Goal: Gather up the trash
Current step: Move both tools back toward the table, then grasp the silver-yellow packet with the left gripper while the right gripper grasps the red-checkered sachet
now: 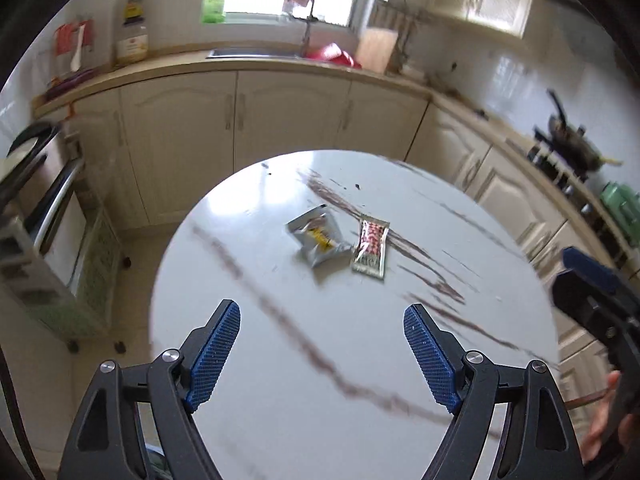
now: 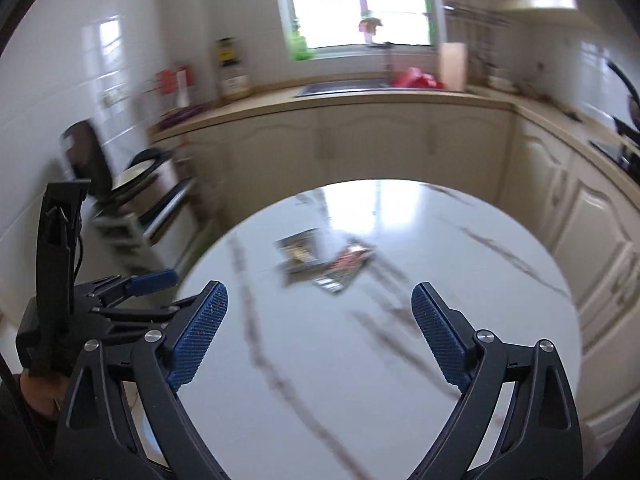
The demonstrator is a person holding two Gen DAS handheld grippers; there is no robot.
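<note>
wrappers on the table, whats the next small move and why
Probably ease the left gripper forward and down toward the silver wrapper. Both grippers are open and empty above the round table, and the two wrappers, silver and red patterned, lie untouched side by side ahead.

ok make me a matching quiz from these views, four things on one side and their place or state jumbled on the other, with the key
Things:
1. silver wrapper
2. red-patterned packet
3. left gripper
4. red bag

Places or states:
A. open, over the near part of the table, holding nothing
B. on the counter beside the sink
C. flat on the table, right of its crumpled neighbour
D. crumpled on the table, yellow print showing

Pairs: 1-D, 2-C, 3-A, 4-B
</note>
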